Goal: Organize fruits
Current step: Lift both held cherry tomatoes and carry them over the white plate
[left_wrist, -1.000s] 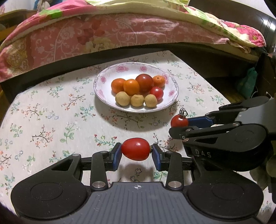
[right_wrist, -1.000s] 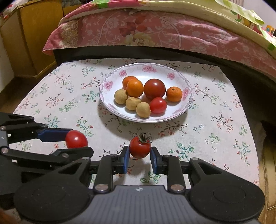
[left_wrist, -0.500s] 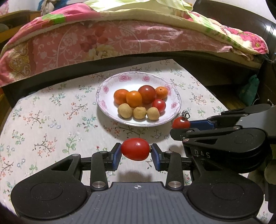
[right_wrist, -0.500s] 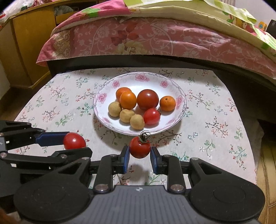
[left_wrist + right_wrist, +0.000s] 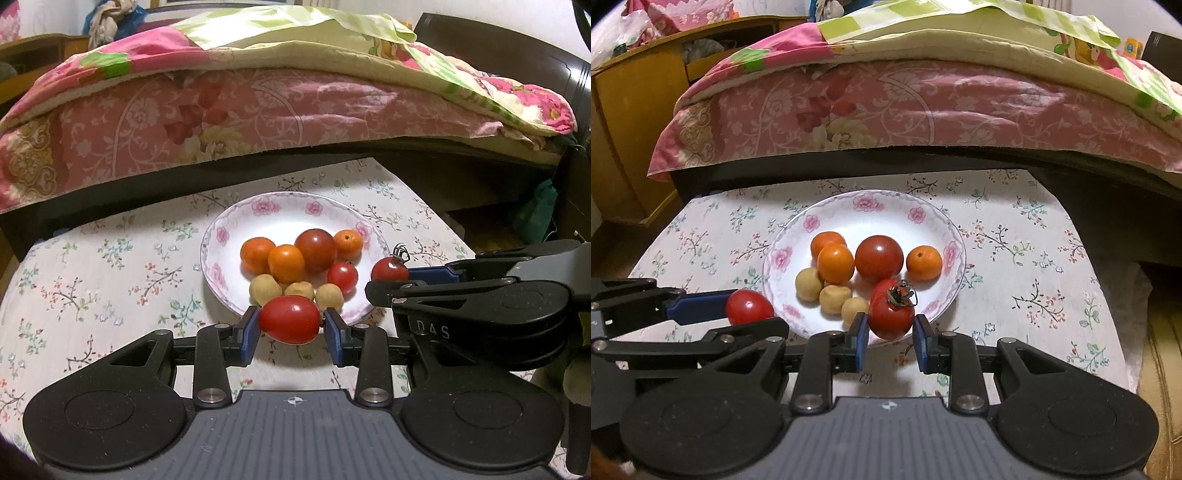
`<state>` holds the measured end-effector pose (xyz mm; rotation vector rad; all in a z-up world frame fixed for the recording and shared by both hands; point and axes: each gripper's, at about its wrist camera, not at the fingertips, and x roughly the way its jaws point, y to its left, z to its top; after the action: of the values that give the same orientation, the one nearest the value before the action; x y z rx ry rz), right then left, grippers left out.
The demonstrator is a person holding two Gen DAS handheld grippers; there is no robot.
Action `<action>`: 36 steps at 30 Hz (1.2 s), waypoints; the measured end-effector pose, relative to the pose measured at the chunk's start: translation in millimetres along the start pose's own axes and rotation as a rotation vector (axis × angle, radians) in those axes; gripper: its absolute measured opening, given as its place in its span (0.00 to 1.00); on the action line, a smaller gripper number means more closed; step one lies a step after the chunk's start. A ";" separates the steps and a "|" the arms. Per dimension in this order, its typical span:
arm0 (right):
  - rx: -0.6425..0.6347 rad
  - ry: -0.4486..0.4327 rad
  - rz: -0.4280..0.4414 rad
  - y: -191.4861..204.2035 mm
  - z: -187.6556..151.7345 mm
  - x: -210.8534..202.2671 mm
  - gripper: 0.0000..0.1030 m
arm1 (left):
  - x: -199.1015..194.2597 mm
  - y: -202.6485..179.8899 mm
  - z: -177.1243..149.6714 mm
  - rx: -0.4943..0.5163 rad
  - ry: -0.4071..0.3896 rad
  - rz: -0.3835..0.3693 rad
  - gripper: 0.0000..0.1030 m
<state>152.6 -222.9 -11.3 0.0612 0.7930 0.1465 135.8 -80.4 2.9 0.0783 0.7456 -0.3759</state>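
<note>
A white flowered plate [image 5: 258, 218] [image 5: 849, 210] on the floral tablecloth holds several fruits: oranges [image 5: 286, 263], tomatoes [image 5: 316, 249] and small tan fruits [image 5: 264, 290]. My left gripper [image 5: 290, 326] is shut on an oval red tomato [image 5: 290, 325], held above the plate's near rim. My right gripper [image 5: 891, 332] is shut on a round stemmed tomato [image 5: 891, 317], also above the near rim. Each gripper shows in the other's view: the right one [image 5: 391, 275] with its tomato at the plate's right, the left one [image 5: 748, 308] at the plate's left.
The small table [image 5: 92, 258] with the floral cloth stands against a bed with a pink quilt [image 5: 221, 110]. A wooden cabinet [image 5: 631, 122] is at the far left. The floor drops off past the table's right edge [image 5: 1115, 295].
Both grippers have risen and moved forward toward the plate, each still holding its tomato; the tomatoes now hang over the plate's near rim.
</note>
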 end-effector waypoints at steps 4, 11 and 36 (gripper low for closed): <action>0.003 -0.002 -0.002 -2.9 3.4 5.1 0.25 | 4.1 1.0 4.1 -0.003 0.000 0.002 0.43; 0.034 -0.008 0.004 -9.9 8.9 10.2 0.25 | 9.5 -0.4 12.0 0.008 -0.008 0.008 0.43; 0.097 -0.008 0.023 -19.4 17.9 32.6 0.25 | 26.7 4.6 26.0 0.012 -0.009 0.018 0.42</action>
<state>190.1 -237.0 -23.9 0.1624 0.7911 0.1300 172.2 -89.5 3.7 0.0946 0.7331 -0.3632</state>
